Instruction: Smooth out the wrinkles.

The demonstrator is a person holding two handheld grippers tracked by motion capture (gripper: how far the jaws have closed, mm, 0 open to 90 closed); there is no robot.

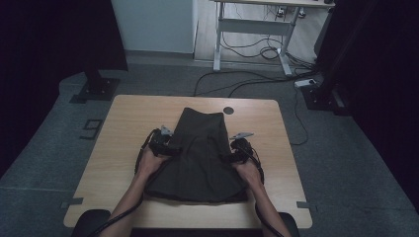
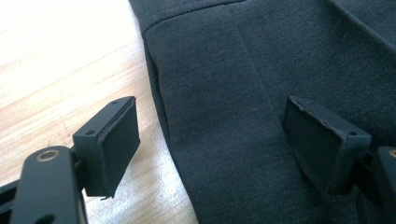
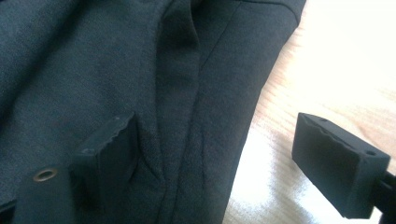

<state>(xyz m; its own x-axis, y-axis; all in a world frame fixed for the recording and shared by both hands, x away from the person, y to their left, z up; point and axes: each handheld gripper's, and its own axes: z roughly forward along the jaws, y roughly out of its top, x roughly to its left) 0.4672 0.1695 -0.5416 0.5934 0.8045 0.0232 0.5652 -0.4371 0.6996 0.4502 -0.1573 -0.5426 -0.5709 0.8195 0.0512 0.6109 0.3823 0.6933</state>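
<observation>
I have a dark garment (image 1: 200, 158) lying flat on the wooden tabletop (image 1: 123, 128), and I take it as my landmark. It lies down the middle of the tabletop, narrow at the far end and widening toward my side, where its broad hem stops just short of the near edge. A small dark round disc (image 1: 228, 110) is set in the tabletop just beyond the garment's far right corner.

My left gripper (image 1: 165, 146) is at the garment's left edge, about halfway along its length, with my left hand (image 1: 148, 165) behind it on the bare wood beside the cloth. In the left gripper view the fingers (image 2: 114, 140) stand wide apart and straddle that edge: one finger is over the wood just outside the garment, the other over the cloth, and a flat seamed strip of fabric lies between them. Neither pad presses on the cloth.

My right gripper (image 1: 236, 150) is at the garment's right edge, roughly level with the left one, my right hand (image 1: 248, 173) behind it at the cloth's border. In the right gripper view the fingers (image 3: 109, 154) are likewise wide: one sits over the garment, beside a raised fold, the other over the wood just outside the edge. The hem and that fold run between them, ungripped.

Whether the finger tips touch the fabric or the wood below them I cannot tell.
</observation>
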